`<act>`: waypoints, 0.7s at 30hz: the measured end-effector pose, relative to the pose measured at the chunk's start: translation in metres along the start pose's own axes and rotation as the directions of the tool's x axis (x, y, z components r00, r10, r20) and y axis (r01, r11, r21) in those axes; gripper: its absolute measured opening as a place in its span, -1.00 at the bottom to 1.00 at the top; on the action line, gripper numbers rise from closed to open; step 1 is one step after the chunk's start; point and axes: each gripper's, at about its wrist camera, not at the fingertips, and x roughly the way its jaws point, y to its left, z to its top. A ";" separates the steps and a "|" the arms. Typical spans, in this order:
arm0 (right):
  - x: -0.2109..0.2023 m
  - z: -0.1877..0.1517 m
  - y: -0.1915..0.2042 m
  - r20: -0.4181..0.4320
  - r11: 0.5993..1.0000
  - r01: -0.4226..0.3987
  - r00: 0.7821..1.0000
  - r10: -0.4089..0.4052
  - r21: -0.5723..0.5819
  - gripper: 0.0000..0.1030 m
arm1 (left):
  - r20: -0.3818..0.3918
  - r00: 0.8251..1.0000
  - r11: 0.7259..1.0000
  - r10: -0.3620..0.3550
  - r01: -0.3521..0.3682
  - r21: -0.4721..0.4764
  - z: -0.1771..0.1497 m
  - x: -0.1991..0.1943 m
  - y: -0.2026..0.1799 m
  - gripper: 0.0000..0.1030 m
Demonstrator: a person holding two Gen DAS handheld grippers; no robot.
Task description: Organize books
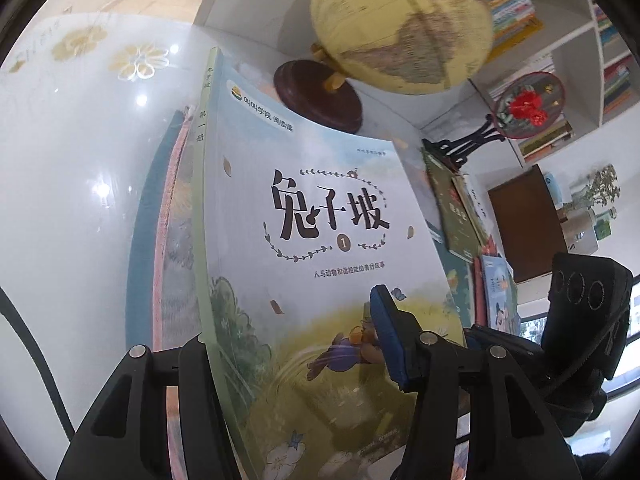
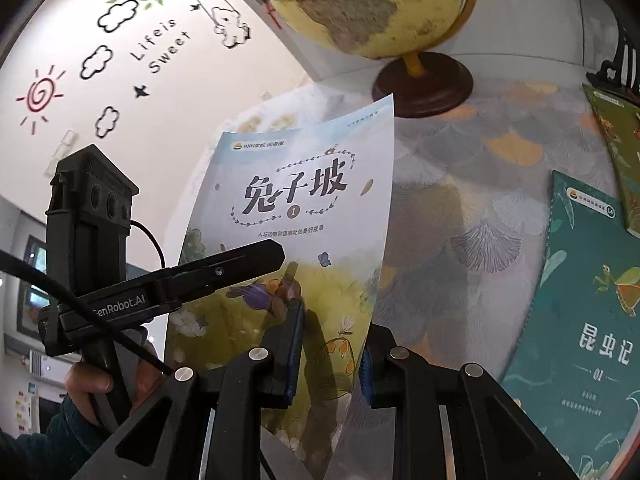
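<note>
Standing nearly on its bottom edge above the tabletop (image 2: 460, 184), the pale picture book (image 1: 312, 216) was held up between the two tools, its front cover with the title and a circled 1 turned toward both cameras. Its long axis ran roughly upright, tilted a little, with the top edge pointing up toward the globe (image 1: 404, 28) and the spine along the left side in the left wrist view. The cover bowed slightly along its height.

The left tool (image 1: 288, 332) stood partly open around the book's lower spine side: one dark finger lay behind the spine edge and the blue-padded finger lay on the front cover, so the book was clamped across its thickness. The right tool (image 2: 332, 348) was almost closed, its blue pads pinching the thin lower right edge of the cover. In the right wrist view a person's hand (image 2: 100, 384) gripped the handle of the left tool.

The tabletop carried a patterned cloth of grey and orange leaves. The globe stood on its dark round base beyond the book. To the right a teal book (image 2: 580, 312) lay flat on the cloth, with a green book (image 2: 616, 136) just beyond it. White shelves (image 1: 576, 64) filled with books stood at the far right in the left wrist view.
</note>
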 end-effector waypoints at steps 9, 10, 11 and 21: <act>0.025 0.000 -0.016 -0.038 0.995 0.052 0.998 -0.049 0.088 -0.52 | -0.080 0.996 0.999 0.041 -0.041 0.002 0.000 0.027 0.020 -0.03; 0.027 -0.002 -0.020 -0.045 0.994 0.047 0.998 -0.043 0.098 -0.45 | -0.085 0.996 0.999 0.039 -0.038 0.010 0.000 0.027 0.020 -0.03; 0.030 -0.005 -0.024 -0.058 0.993 0.043 0.998 -0.036 0.114 -0.40 | -0.089 0.996 0.999 0.033 -0.032 0.010 0.001 0.026 0.021 -0.03; 0.033 -0.013 -0.027 -0.076 0.992 0.070 0.995 -0.062 0.107 -0.33 | -0.039 0.969 0.967 0.244 -0.247 -0.068 -0.004 -0.021 0.057 -0.02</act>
